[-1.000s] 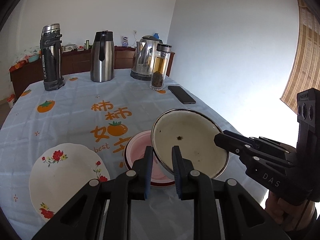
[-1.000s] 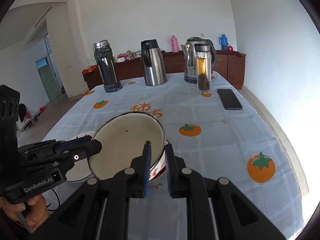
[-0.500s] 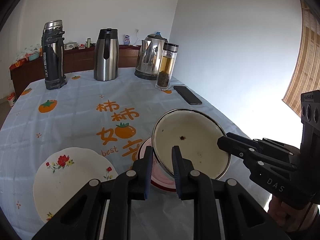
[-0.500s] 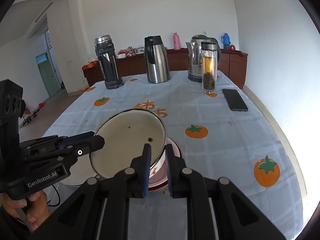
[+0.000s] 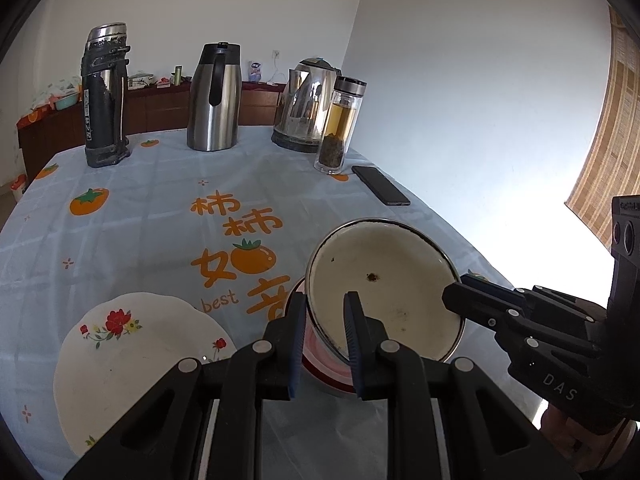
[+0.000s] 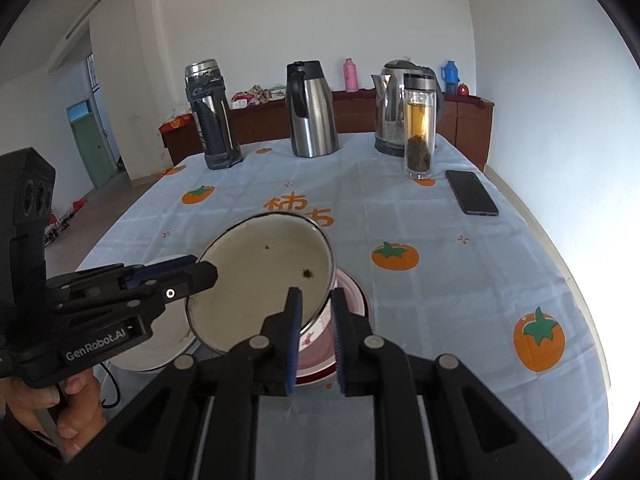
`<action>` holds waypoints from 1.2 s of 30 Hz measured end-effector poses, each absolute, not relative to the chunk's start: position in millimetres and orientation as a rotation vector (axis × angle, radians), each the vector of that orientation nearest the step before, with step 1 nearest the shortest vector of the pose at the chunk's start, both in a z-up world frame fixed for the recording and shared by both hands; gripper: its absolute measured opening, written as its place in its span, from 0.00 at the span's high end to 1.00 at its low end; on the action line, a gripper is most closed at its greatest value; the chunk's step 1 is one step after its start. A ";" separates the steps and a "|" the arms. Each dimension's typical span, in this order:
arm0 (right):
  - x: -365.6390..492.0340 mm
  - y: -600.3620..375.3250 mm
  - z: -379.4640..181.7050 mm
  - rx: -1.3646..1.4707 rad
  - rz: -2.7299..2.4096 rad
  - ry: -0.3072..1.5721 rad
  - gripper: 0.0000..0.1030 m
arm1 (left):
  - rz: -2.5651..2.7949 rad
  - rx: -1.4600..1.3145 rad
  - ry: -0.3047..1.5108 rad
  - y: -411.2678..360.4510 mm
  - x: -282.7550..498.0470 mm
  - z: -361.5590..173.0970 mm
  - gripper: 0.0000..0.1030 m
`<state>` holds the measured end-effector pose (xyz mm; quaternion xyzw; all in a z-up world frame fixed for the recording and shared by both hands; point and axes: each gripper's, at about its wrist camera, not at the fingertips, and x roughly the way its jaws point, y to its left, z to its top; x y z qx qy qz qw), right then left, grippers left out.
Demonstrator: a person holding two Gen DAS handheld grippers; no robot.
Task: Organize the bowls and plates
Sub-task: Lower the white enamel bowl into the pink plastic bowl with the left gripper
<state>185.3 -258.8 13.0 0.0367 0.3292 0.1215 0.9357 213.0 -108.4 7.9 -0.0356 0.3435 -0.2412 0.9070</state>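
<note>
A cream enamel bowl point(image 5: 380, 288) with a dark rim and brown specks inside is held over a pink plate with a red rim point(image 5: 316, 356). My left gripper point(image 5: 325, 304) is shut on the bowl's near rim. The right gripper point(image 5: 460, 296) comes in from the right and grips the opposite rim. In the right wrist view my right gripper point(image 6: 316, 296) is shut on the bowl point(image 6: 260, 280) rim, the left gripper point(image 6: 200, 276) clamps the left side, and the pink plate point(image 6: 348, 308) shows underneath. Whether bowl and plate touch, I cannot tell. A white floral plate point(image 5: 132, 360) lies to the left.
At the table's far end stand a black flask point(image 5: 104, 96), a steel jug point(image 5: 214, 96), an electric kettle point(image 5: 304, 104) and a glass tea bottle point(image 5: 340, 124). A dark phone point(image 5: 380, 190) lies near the right edge. The blue persimmon-print tablecloth point(image 5: 160, 216) covers the table.
Both grippers have carried the bowl a little sideways and slightly down, so it now sits more squarely over the pink plate. Both grips are unchanged.
</note>
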 end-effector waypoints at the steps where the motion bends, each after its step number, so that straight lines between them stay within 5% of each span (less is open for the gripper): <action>1: 186.1 -258.8 12.4 0.075 0.247 0.675 0.86 | -0.501 -0.075 0.710 -108.2 214.0 7.1 0.80; 36: 197.7 -257.5 -1.4 0.069 0.229 0.721 0.85 | -0.507 -0.054 0.735 -108.7 224.5 -4.1 0.80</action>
